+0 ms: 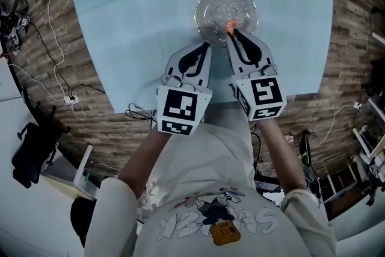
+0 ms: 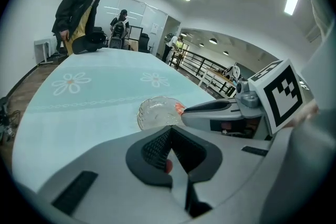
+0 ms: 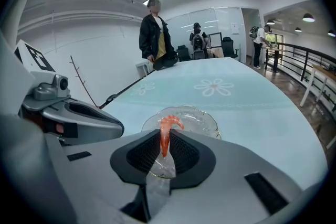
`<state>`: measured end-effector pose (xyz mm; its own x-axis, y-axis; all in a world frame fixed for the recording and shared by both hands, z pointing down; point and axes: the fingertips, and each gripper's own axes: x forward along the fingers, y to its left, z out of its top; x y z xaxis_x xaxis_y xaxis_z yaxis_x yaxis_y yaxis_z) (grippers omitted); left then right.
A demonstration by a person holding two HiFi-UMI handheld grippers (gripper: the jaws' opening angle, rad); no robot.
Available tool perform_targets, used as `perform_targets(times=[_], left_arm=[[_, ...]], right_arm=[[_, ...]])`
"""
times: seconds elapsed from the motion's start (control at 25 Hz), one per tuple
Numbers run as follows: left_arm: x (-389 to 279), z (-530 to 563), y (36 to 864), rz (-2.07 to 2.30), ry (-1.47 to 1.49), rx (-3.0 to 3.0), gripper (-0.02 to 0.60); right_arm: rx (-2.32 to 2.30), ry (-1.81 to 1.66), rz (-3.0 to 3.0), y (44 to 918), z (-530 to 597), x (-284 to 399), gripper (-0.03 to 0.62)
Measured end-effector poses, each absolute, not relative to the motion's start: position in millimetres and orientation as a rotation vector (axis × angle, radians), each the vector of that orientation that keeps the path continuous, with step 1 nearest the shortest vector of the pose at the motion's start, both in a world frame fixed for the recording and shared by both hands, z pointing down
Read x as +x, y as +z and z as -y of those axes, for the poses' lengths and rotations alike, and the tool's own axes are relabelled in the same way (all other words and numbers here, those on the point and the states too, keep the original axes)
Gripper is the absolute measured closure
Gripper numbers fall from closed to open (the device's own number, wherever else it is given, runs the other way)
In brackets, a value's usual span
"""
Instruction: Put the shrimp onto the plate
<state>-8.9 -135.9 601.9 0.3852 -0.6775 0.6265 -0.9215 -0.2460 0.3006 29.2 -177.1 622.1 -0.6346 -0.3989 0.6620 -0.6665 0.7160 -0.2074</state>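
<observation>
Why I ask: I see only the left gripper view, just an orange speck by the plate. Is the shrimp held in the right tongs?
Observer: Yes. The right gripper view shows the right tongs shut on the shrimp, its curled end past the tips.
Operator: Is it over the plate?
Observer: In the head view the shrimp lies over the near part of the glass plate; contact I cannot tell.
Operator: And my left tongs from above?
Observer: The head view shows the left tongs at the plate's near rim, beside the right tongs.
</observation>
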Motion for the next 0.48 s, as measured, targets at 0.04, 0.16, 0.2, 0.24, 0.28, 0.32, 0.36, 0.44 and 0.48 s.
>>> perform_targets(times=[0.04,0.16,0.2,0.24,0.28,0.32,0.36,0.44,0.48], left_arm=[[-10,136,603,1.367,0.496,2.007,0.574],[-15,139,605,1.371,0.485,1.997,0.574],[-15,139,606,1.369,0.481,1.994,0.574],[-15,140,607,1.366,0.48,1.991,0.574],[-15,141,609,1.362,0.48,1.989,0.574],[-16,141,611,1.358,0.48,1.986,0.574],[-16,142,613,1.354,0.479,1.984,0.574],[-16,143,616,1.346,0.478,1.979,0.574],[-16,144,617,1.342,0.479,1.978,0.574]], right_arm=[[0.81,0.598,2.317,625,177,29,0.525],[0.81,0.615,2.285,634,181,28,0.525],[0.809,0.621,2.273,636,181,27,0.525],[0.809,0.626,2.261,639,182,27,0.525],[0.808,0.631,2.25,642,182,26,0.525],[0.808,0.635,2.239,644,183,25,0.525],[0.807,0.638,2.23,647,184,23,0.525],[0.806,0.643,2.207,651,185,22,0.525],[0.805,0.643,2.188,654,185,22,0.525]])
